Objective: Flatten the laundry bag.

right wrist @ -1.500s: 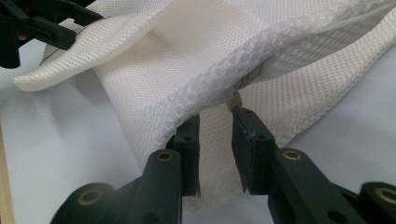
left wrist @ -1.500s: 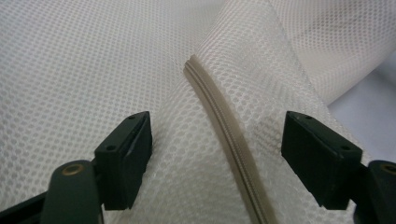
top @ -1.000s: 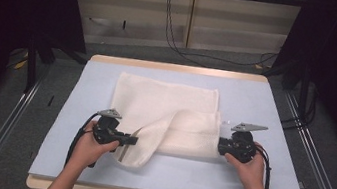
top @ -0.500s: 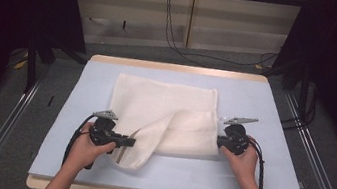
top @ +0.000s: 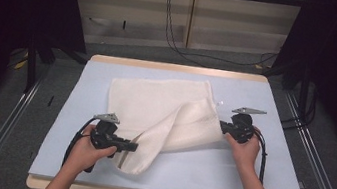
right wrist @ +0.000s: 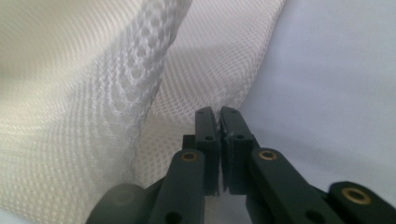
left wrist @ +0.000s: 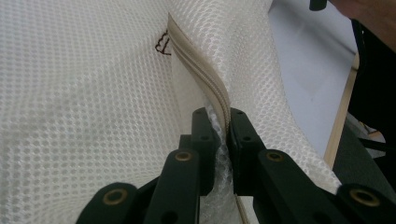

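While the white mesh bag (top: 167,119) is lying across the middle of the pale blue table (top: 275,176), nothing else is sitting on the tabletop around it; a dark cable (top: 176,30) is trailing over the grey floor beyond the far edge and metal rails are running along both sides. Its flat part is spreading toward the far left, and a raised fold is running as a long ridge from the near left up to the right. Clamped on the near-left end, the left gripper (top: 129,145) is pinching the mesh beside the bag's zipper (left wrist: 201,70), jaws closed on the fabric. At the right end, the right gripper (top: 223,128) has just been closing its jaws, and they are now nipping the bag's edge.
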